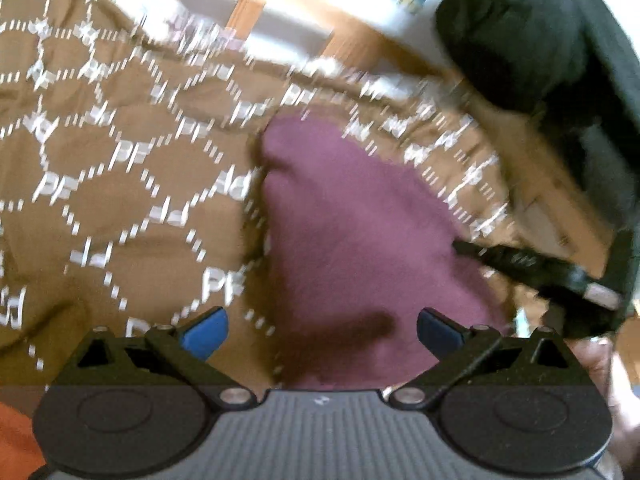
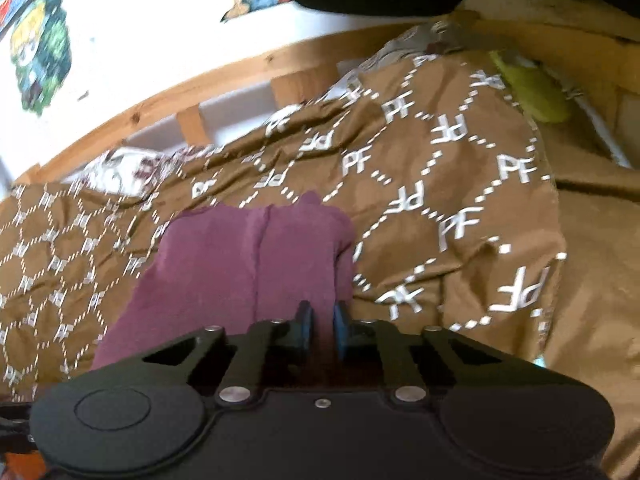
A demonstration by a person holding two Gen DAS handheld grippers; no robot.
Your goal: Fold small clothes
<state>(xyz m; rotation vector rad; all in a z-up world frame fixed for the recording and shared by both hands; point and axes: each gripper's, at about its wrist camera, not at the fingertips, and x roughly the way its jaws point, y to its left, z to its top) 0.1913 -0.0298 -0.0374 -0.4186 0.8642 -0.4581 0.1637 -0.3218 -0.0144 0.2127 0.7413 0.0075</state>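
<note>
garment (image 2: 240, 264): maroon cloth, matt, soft knit look, lightly creased along a middle fold
bedspread (image 2: 420, 200): brown woven cloth, matt, printed with white letters and dotted lines, rumpled
bed frame (image 2: 168, 96): pale wood, smooth, light sheen, a knot showing in the grain
right gripper (image 2: 320, 330): black plastic body and arms, matt; blue pads of a rubbery look; bright round metal pivot pins
left gripper (image 1: 322, 330): black matt plastic arms, grey ribbed plastic housing, blue pads (image 1: 206, 334), shiny metal pins
dark clothing (image 1: 520, 40): black cloth, matt, fleecy
wall (image 2: 140, 20): white, smooth, with glossy coloured stickers
</note>
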